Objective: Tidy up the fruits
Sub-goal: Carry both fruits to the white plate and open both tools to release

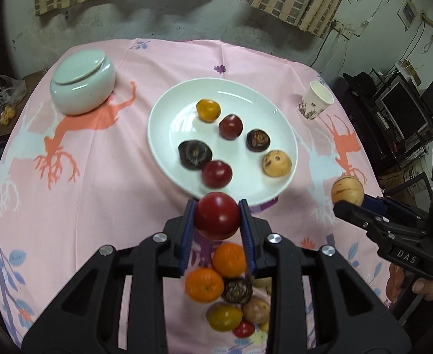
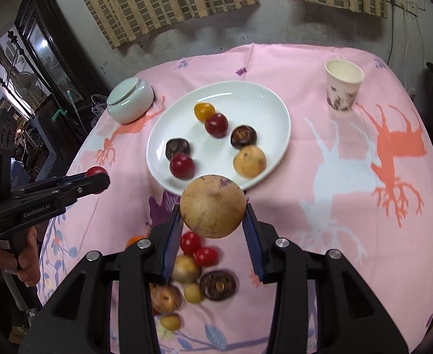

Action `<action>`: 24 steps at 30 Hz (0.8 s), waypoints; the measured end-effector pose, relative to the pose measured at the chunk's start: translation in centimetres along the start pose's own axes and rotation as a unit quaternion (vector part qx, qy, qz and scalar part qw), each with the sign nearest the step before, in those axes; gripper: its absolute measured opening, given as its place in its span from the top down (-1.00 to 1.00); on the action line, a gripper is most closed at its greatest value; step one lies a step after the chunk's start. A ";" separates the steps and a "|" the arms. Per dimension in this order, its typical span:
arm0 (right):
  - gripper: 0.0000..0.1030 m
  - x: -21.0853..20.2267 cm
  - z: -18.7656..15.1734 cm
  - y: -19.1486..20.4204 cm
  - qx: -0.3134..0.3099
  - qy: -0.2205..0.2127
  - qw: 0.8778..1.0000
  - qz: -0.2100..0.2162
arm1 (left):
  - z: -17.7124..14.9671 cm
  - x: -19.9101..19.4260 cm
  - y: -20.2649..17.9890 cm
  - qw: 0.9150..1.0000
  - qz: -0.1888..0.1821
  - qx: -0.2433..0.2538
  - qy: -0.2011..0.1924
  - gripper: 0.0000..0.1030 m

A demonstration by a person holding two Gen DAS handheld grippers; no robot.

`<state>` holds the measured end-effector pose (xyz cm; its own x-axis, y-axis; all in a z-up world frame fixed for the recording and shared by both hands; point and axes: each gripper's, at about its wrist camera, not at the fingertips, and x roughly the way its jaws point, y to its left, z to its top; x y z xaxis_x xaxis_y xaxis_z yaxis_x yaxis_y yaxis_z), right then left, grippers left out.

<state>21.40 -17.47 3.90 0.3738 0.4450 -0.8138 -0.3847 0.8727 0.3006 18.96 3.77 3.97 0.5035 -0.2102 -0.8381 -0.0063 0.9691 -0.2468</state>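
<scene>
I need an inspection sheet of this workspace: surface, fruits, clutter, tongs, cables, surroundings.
Surface: round table under a pink tablecloth with deer print.
Job's things: white plate holding six fruits; loose fruit pile near the table's front edge.
Clutter: paper cup; pale green lidded bowl.
Tongs: left tongs shut on a red tomato; right tongs shut on a tan round fruit.
Cables: wall cables at a socket, off the table.
Surroundings: checked curtains, monitor.
</scene>
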 end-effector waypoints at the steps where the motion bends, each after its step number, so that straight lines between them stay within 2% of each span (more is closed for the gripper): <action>1: 0.19 0.6 0.6 0.0 -0.001 0.000 1.000 0.001 | 0.6 0.6 -0.1 1.000 0.000 0.001 0.000 0.43; 12: 0.19 8.1 3.4 0.2 -0.021 0.034 0.999 0.006 | 3.6 7.7 1.3 0.999 0.012 -0.020 0.030 0.43; 18: 0.18 10.7 3.9 0.8 -0.033 0.049 0.998 0.004 | 4.5 9.6 1.7 0.999 0.012 -0.026 0.034 0.43; 22: 0.16 11.3 4.3 0.4 -0.016 0.045 0.999 0.004 | 4.8 10.4 2.0 0.998 0.020 -0.040 0.035 0.42; 23: 0.15 11.1 4.4 0.3 -0.009 0.037 0.999 0.006 | 4.9 10.3 2.1 0.998 0.021 -0.045 0.033 0.34; 24: 0.07 10.9 4.4 0.2 -0.007 0.033 0.999 0.008 | 4.9 10.1 2.2 0.998 0.019 -0.049 0.029 0.17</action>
<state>29.09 -11.58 -2.68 0.3120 0.4439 -0.8400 -0.4015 0.8629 0.3068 28.30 4.38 -2.69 0.4495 -0.1831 -0.8743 -0.1113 0.9597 -0.2581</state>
